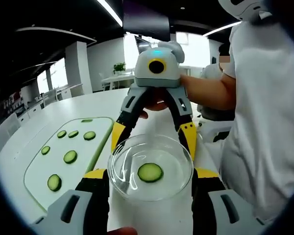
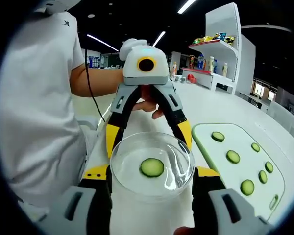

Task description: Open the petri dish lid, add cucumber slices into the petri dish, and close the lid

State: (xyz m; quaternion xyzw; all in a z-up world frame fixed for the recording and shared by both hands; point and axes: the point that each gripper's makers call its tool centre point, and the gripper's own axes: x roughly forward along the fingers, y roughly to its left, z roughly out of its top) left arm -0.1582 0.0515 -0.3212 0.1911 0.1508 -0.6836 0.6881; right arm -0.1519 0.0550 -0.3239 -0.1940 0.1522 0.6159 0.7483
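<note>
Left gripper view has the glass petri dish held up between both tools: the left gripper clasps it from the near side with a yellow-tipped jaw on either rim, and the right gripper faces in from across and clenches the far rim the same way. One cucumber slice lies flat on the bottom of the dish, close to the middle. Whether a lid sits on it I cannot tell, the glass being clear.

Off to one side a pale green cutting board lies flat on the white table, and I count six loose slices on it, with a seventh sliver at the far edge (hard to be sure of that one). In the right gripper view the board carries six, spread apart and none touching.

There is no writing that can be read on the grippers or the dish. The person in a white shirt stands just beside the table, a bare hand wrapped behind the opposite tool.

The room is a large open office with a dark ceiling, strip lights and white pillars. A white shelf unit in the right gripper view holds coloured packets and bottles, their labels too small to read. A potted plant stands by the far windows
</note>
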